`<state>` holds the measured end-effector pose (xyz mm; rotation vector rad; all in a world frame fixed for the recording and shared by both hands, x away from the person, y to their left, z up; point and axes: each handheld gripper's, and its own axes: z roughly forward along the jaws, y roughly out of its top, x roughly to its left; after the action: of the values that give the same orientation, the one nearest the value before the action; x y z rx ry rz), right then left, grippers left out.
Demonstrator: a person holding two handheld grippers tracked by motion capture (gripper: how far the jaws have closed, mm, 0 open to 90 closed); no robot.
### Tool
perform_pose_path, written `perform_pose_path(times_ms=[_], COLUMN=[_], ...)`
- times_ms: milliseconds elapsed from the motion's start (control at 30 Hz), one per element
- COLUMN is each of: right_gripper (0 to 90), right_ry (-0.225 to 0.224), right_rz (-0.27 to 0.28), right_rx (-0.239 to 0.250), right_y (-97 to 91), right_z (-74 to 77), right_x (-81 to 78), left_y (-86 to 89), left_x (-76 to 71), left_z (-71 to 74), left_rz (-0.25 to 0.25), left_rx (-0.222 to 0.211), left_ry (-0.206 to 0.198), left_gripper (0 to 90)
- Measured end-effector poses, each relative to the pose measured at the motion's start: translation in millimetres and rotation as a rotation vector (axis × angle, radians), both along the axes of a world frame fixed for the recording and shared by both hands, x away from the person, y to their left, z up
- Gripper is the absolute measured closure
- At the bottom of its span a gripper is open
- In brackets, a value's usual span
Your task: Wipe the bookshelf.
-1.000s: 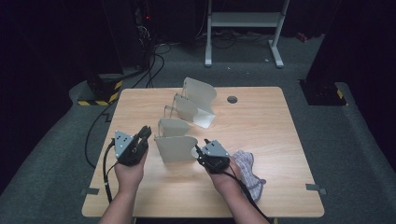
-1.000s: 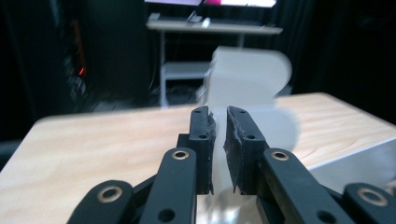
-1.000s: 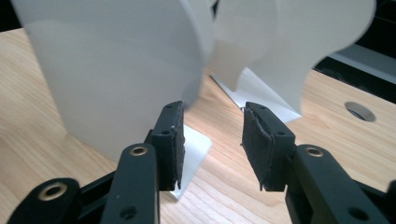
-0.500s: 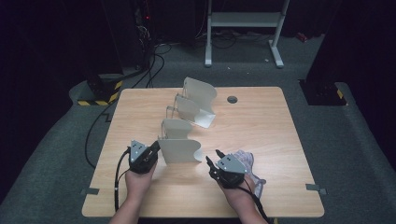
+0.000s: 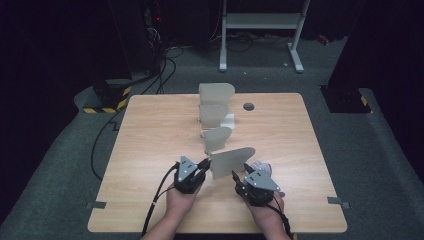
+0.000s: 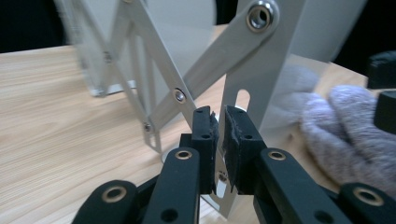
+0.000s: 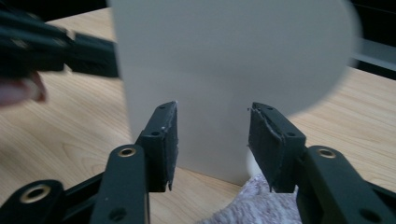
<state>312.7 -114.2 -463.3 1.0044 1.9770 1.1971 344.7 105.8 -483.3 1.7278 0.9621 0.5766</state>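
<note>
At the table's (image 5: 150, 150) near edge, my left tool (image 6: 219, 135) pinches the rack's (image 5: 220, 130) nearest plate (image 5: 232, 161) at its left end. My right tool (image 7: 212, 140), jaws just widening, stands spread before that plate, cloth (image 5: 262, 167) beneath.

A dark lab: lone wooden table (image 5: 150, 150), floor cables (image 5: 165, 55), equipment stand (image 5: 260, 30).

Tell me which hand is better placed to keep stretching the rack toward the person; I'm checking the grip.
Left. The left gripper is shut on the rack at its near panel's edge. The right gripper has been opening; its jaws stand apart before that panel, over the cloth.
</note>
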Motion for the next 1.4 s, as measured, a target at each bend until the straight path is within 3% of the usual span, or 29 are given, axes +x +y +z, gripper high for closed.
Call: perform_pose_path(times_ms=[100,233,333,400,533,700,800,900,1100,1267,1367,1400], right_gripper=[46.7,37.6,29.8,28.6,28.1,30.9,37.7,45.0,54.6,60.1,57.1,56.8], right_ry=[0.014,0.0,-0.055,-0.051,-0.061,-0.121,-0.156,-0.19,-0.169,-0.184,-0.188,-0.181], right_rz=[0.002,-0.003,-0.033,-0.039,-0.05,-0.027,0.004,0.038,0.053,0.001,-0.029,-0.016], right_rx=[0.014,0.001,0.013,0.032,0.027,0.048,0.037,0.02,-0.042,-0.083,-0.084,-0.068], right_y=[0.1,9.4,17.2,19.9,25.8,32.3,41.0,54.3,76.2,69.5,55.4,49.2], right_z=[0.8,1.3,7.6,11.2,13.4,26.7,37.5,46.7,47.8,44.6,44.5,44.5], right_x=[2.1,3.5,2.2,3.5,4.7,1.9,3.9,7.9,24.0,28.8,33.4,35.7], left_y=[-12.4,-1.3,28.6,45.3,80.6,104.3,106.9,105.1,106.1,106.8,106.2,105.9], left_x=[4.3,4.7,3.4,1.6,-6.2,-13.5,-14.7,-14.7,-13.5,-12.2,-12.1,-11.9], left_z=[-1.4,-2.8,-6.2,-8.9,-16.6,-24.8,-26.0,-27.1,-30.8,-32.4,-33.0,-33.2], left_rz=[-0.033,-0.014,0.032,0.056,0.099,0.122,0.123,0.112,0.113,0.108,0.106,0.105], left_rx=[-0.004,-0.005,0.009,0.021,0.038,0.012,-0.01,-0.001,-0.004,-0.002,-0.002,-0.001], left_ry=[0.023,0.022,0.028,0.033,0.035,0.067,0.079,0.083,0.101,0.11,0.116,0.116], left_gripper=[79.9,74.2,71.4,69.8,65.7,63.9,63.8,63.8,63.9,64.1,64.1,64.1])
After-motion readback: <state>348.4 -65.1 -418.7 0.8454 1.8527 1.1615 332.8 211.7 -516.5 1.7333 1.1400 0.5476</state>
